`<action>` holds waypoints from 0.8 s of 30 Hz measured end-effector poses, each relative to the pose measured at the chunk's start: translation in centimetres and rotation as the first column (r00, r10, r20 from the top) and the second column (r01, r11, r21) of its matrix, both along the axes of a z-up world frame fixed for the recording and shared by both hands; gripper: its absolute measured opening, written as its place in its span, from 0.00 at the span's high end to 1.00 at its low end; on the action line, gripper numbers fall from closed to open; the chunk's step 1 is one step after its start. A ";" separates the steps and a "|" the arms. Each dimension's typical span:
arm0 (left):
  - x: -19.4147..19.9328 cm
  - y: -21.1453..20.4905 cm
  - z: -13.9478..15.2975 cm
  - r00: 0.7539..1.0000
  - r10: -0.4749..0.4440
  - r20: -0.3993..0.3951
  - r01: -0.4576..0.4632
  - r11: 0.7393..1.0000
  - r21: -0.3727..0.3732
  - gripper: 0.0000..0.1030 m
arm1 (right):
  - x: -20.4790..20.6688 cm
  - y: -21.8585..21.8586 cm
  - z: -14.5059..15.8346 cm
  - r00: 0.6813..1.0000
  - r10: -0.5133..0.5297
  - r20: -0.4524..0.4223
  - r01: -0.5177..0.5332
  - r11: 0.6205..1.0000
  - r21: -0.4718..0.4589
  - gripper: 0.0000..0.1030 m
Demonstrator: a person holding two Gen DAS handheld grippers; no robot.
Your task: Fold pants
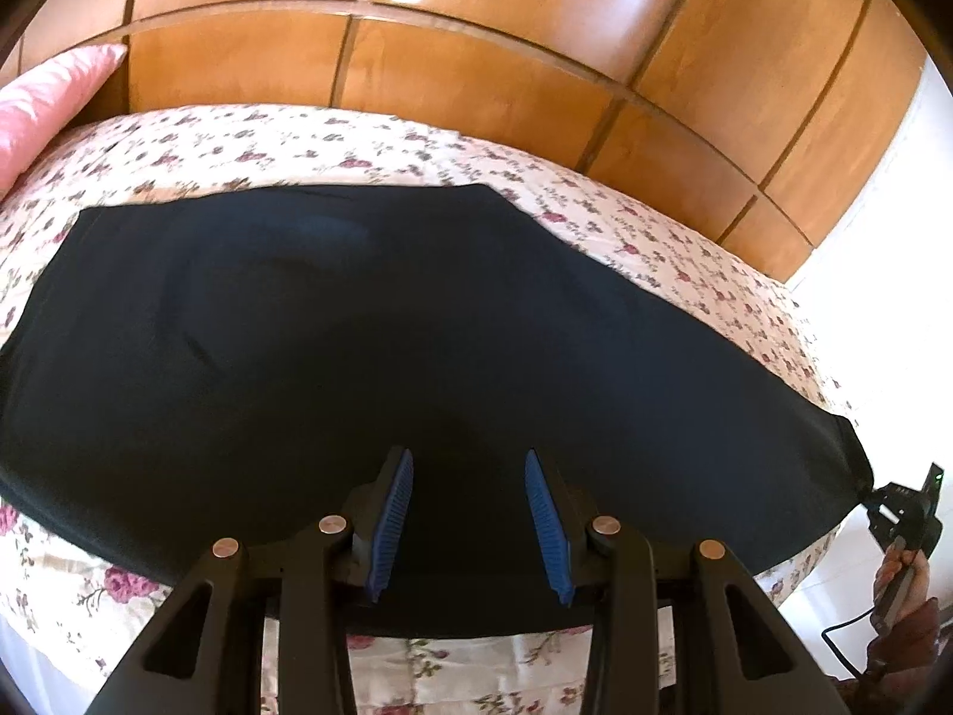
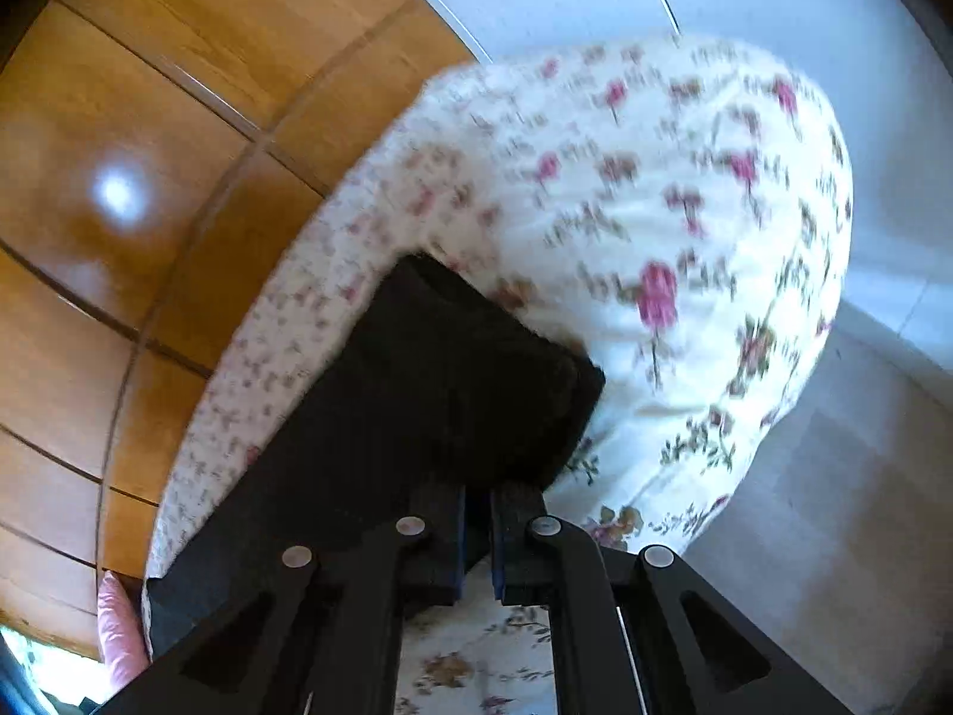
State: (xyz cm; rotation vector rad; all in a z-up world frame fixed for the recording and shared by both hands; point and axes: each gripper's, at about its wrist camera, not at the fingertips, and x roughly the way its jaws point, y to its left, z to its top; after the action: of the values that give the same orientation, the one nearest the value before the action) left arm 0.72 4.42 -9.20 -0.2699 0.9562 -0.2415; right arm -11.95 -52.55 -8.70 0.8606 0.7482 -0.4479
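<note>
Dark pants (image 1: pixel 387 345) lie spread across a bed with a floral sheet (image 1: pixel 298 143). My left gripper (image 1: pixel 469 459) is open, its blue pads (image 1: pixel 393 512) apart, just above the near edge of the pants and holding nothing. My right gripper (image 2: pixel 476 491) is shut on the end of the pants (image 2: pixel 429 393), which stretch away along the bed in the right wrist view. The right gripper also shows in the left wrist view (image 1: pixel 905 506), at the right end of the pants, held by a hand.
A wooden panelled headboard or wardrobe (image 1: pixel 476 47) stands behind the bed. A pink pillow (image 1: pixel 47 101) lies at the far left. The bed's corner (image 2: pixel 685 238) hangs over a pale floor (image 2: pixel 834 506) on the right.
</note>
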 end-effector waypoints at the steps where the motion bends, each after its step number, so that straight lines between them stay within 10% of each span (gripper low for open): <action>1: -0.1 0.3 -0.1 1.000 0.007 -0.002 -0.007 1.000 -0.004 0.61 | -0.3 0.1 -0.3 1.000 -0.004 -0.005 0.004 1.000 0.003 0.93; 6: -0.9 2.1 0.2 0.998 0.059 0.014 -0.059 0.998 -0.013 0.55 | -0.9 -0.3 0.5 1.000 -0.028 -0.006 0.028 0.999 0.021 0.75; 9: -1.6 3.9 0.4 0.994 0.108 0.014 -0.108 0.994 -0.022 0.50 | -2.0 0.1 2.9 0.995 -0.094 -0.043 0.089 0.990 -0.107 0.47; 11: -2.1 5.8 0.9 0.987 0.159 0.025 -0.159 0.987 0.007 0.49 | -2.5 0.9 5.1 0.993 -0.112 -0.021 0.106 0.977 -0.187 0.45; 15: -3.7 12.1 1.7 0.942 0.336 0.009 -0.335 0.941 -0.053 0.49 | 0.6 5.0 7.5 0.990 0.134 0.036 -0.123 0.967 -0.222 0.35; 18: -5.1 17.0 1.2 0.878 0.474 -0.057 -0.478 0.873 -0.095 0.49 | 5.1 10.2 7.5 0.930 0.365 0.042 -0.351 0.916 -0.196 0.30; 24: -8.6 22.7 0.4 0.768 0.635 -0.083 -0.639 0.755 -0.146 0.49 | 13.2 22.7 4.3 0.711 0.700 0.066 -0.698 0.714 -0.054 0.30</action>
State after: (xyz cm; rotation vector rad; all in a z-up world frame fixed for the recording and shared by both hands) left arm -7.84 27.17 -8.78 -0.7414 0.8189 0.3215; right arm 1.28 -29.80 -4.36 0.5023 0.9277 0.2666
